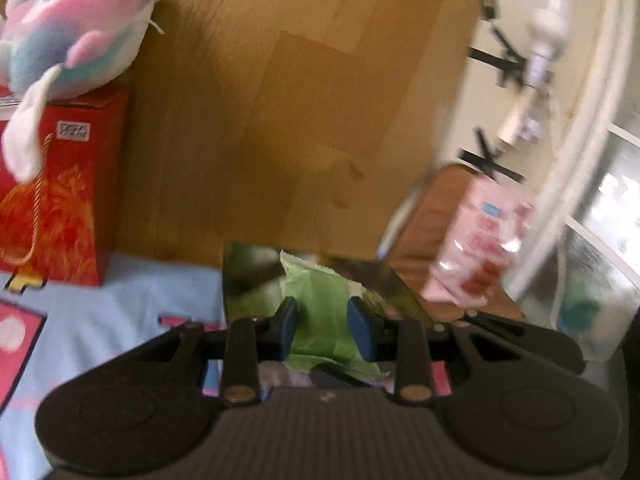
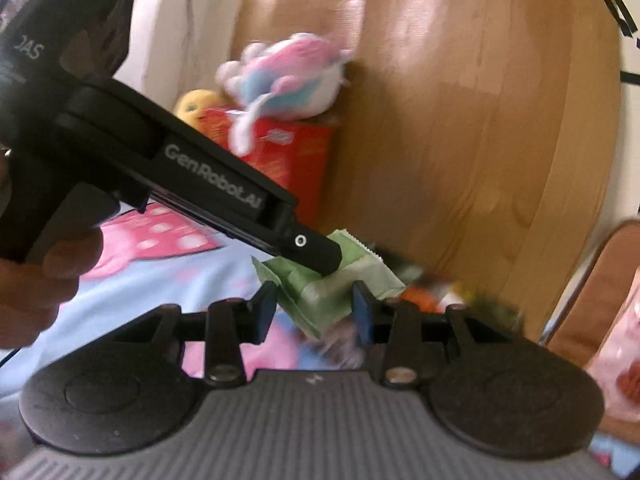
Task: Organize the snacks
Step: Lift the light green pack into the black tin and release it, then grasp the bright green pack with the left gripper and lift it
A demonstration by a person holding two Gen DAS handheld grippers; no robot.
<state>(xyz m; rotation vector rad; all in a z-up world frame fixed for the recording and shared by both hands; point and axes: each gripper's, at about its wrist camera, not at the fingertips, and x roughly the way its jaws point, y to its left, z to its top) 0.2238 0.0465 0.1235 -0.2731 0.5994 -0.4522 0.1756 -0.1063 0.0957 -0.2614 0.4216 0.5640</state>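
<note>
Both claws meet at one green snack packet point(image 1: 320, 312): left claw point(image 1: 327, 328) grips it, right claw point(image 2: 315, 312) open around it.

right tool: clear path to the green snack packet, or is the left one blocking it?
Probably yes. The green snack packet already sits between the right tool fingers; the left tool grips its far end from the side, leaving the near end free.

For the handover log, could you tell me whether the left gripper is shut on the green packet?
Probably shut: the left gripper has both pads against the green packet, though blur hides how firmly.
</note>
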